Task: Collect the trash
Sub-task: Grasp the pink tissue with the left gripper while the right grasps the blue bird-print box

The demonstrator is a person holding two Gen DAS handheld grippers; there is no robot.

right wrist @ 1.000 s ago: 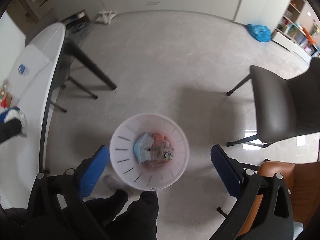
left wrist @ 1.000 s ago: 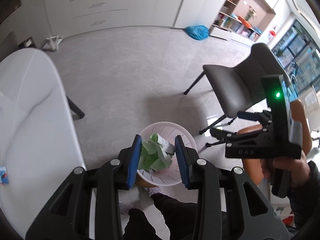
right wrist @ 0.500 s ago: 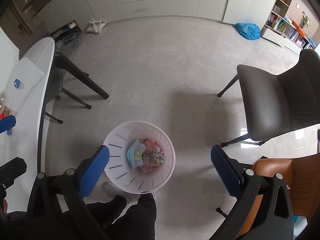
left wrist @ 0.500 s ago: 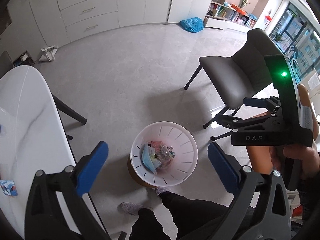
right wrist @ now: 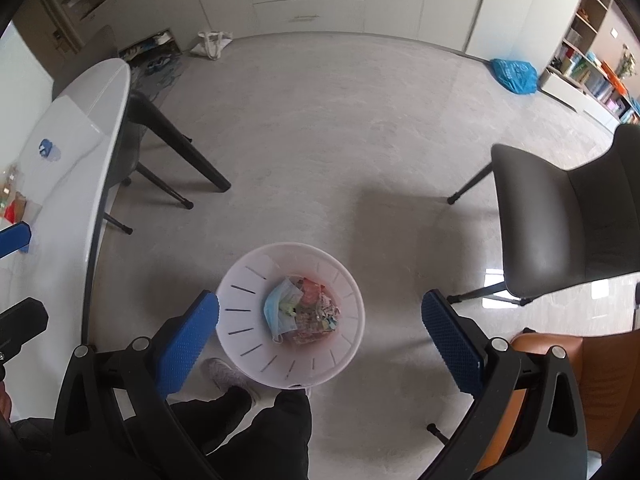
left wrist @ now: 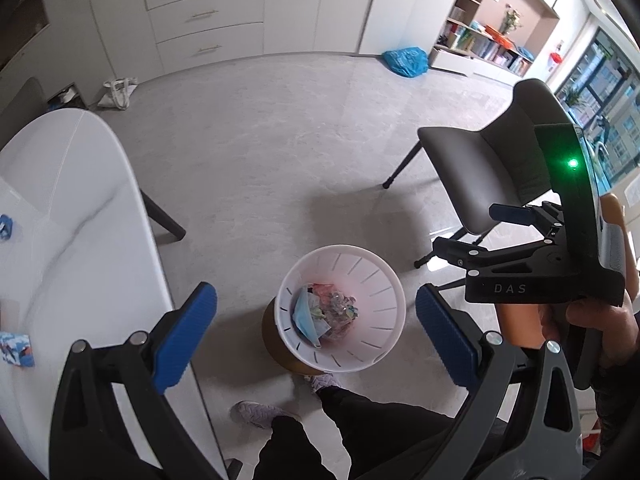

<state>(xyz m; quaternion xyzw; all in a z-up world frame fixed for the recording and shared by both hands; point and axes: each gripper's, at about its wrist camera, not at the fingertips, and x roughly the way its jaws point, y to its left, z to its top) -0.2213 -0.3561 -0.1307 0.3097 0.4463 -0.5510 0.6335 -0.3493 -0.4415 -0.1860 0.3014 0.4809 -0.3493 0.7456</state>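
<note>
A white slotted bin (left wrist: 380,280) stands on the floor below both grippers. It holds a blue face mask (left wrist: 306,316) and mixed colourful scraps. My left gripper (left wrist: 314,300) hovers above the bin, open wide with nothing between its blue pads. In the right wrist view the same bin (right wrist: 248,320) shows the face mask (right wrist: 278,308) with greenish scraps beside it. My right gripper (right wrist: 320,304) is also open and empty above the bin. More small litter lies on the white table: blue-and-white packets (left wrist: 16,354) and a blue scrap (right wrist: 46,148).
The white marble table (left wrist: 60,220) runs along the left with dark legs. A grey chair (left wrist: 480,176) stands right of the bin, and an orange chair (right wrist: 560,380) is nearer. The person's legs and shoes (left wrist: 260,414) are beside the bin. A blue bag (left wrist: 406,62) lies far off.
My left gripper went from shut on a crumpled green wrapper to wide open; the wrapper is gone from its jaws. Both views now tilt up a little from the bin.
</note>
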